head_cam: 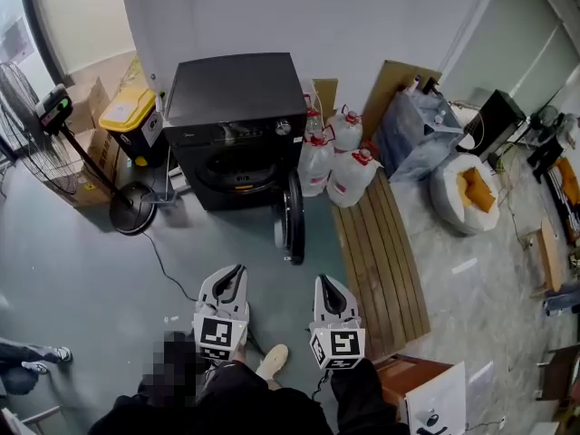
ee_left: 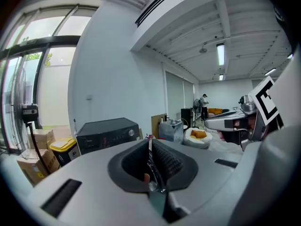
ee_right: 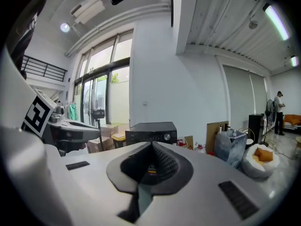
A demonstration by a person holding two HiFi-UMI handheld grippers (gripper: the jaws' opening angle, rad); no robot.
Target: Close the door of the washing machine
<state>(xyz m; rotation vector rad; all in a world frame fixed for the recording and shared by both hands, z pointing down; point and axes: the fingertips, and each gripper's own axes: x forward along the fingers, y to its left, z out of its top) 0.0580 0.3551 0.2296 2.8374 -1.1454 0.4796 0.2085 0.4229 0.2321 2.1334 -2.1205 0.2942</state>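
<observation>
A black front-loading washing machine [head_cam: 236, 120] stands against the white wall. Its round door [head_cam: 294, 216] hangs wide open, swung out to the right and seen edge-on, with the drum opening [head_cam: 237, 172] exposed. My left gripper [head_cam: 236, 272] and right gripper [head_cam: 325, 284] are held side by side over the grey floor, well short of the machine and touching nothing. Both point toward it with jaws together and empty. The washing machine [ee_left: 107, 133] appears beyond the left gripper [ee_left: 150, 143] in its own view. In the right gripper view the washing machine [ee_right: 151, 132] lies straight past the right gripper [ee_right: 151, 146].
Several water jugs [head_cam: 340, 157] crowd the machine's right side, just behind the open door. A wooden pallet [head_cam: 381, 252] lies on the floor at right, a white sack [head_cam: 467, 193] beyond it. A standing fan [head_cam: 54, 134] and yellow-lidded bin [head_cam: 130, 114] sit left; a cable [head_cam: 168, 275] crosses the floor.
</observation>
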